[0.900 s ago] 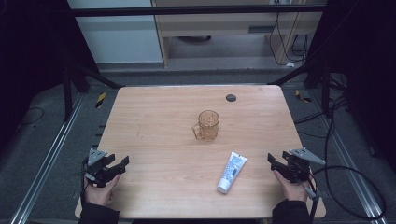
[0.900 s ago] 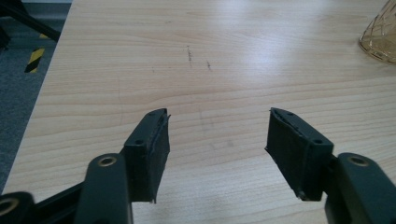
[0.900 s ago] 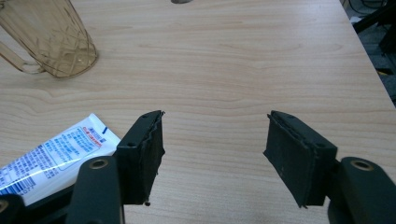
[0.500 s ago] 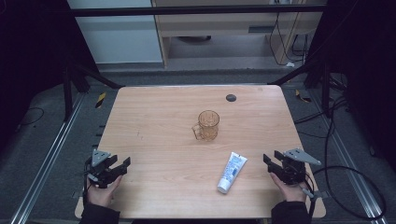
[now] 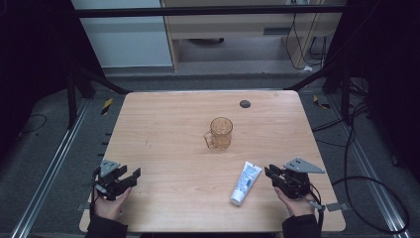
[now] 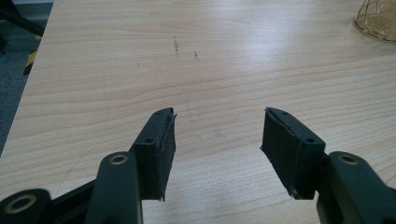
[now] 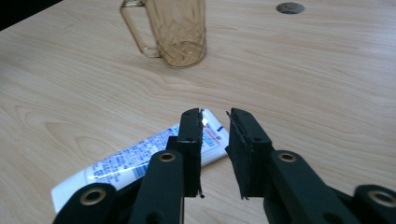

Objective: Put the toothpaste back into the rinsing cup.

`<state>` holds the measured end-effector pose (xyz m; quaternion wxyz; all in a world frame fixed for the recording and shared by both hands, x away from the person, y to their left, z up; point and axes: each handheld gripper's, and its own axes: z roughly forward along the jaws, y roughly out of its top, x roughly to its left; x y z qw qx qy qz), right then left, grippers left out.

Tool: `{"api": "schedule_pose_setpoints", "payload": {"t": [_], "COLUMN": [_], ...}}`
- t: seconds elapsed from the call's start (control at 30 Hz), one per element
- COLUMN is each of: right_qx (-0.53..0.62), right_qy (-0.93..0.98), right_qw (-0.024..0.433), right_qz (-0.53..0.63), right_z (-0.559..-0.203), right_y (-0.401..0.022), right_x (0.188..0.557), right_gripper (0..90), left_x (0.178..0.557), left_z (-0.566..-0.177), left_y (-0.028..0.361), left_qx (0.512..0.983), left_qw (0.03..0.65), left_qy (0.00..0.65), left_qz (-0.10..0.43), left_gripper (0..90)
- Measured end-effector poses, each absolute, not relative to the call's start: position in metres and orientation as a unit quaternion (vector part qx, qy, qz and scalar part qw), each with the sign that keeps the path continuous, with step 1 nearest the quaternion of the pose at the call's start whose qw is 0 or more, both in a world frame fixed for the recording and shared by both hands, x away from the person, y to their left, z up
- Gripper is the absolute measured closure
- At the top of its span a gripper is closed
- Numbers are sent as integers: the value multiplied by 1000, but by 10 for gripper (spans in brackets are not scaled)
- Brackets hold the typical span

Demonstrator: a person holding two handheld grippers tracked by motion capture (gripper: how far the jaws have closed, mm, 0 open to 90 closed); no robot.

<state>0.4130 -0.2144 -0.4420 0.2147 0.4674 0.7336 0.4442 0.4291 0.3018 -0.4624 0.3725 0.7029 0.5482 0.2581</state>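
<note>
Here we are at the wooden table [image 5: 163, 124], both grippers low at the near edge. The left gripper [image 5: 130, 178] sits at the near left corner in the person's left hand [image 5: 110, 206], jaws spread wide with nothing between them; in the left gripper view [image 6: 217, 135] bare wood shows through the gap, and the mug's rim [image 6: 378, 18] peeks in at the top right corner. Over on the near right, the right gripper [image 5: 271, 173] rests in the right hand [image 5: 295, 204], a grey plate on top and a cable trailing off toward the floor. Its jaws stand with a narrow gap, not closed on anything: in the right gripper view [image 7: 215, 116] there is wood between the pads. Just beside those jaws lies the tube [image 5: 246, 182], white with blue print, flat on the table, its wide end toward the mug and its cap toward the near edge. In the right gripper view the tube [image 7: 140, 161] runs under and behind the left jaw; whether they touch, I cannot tell. The amber glass mug [image 5: 220, 134] stands upright mid-table, handle to the left, well apart from both grippers. A small dark disc [image 5: 244, 103] sits near the far edge.
</note>
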Motion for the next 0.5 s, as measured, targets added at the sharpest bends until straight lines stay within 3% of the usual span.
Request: {"api": "schedule_pose_setpoints", "payload": {"t": [0.3,0.5], "right_qx": [442,431], "right_qy": [753,762], "right_qw": [199,187], "right_qz": [446,445], "right_z": [-438,-438], "right_y": [-194,-182], "right_x": [411,413], "right_gripper": [895,900], "left_x": [429,429], "left_z": [-463,-463], "left_y": [300,299], "left_qx": [706,708], "left_qw": [369,368], "left_qy": [545,544], "left_qz": [260,259], "left_gripper": [431,430]}}
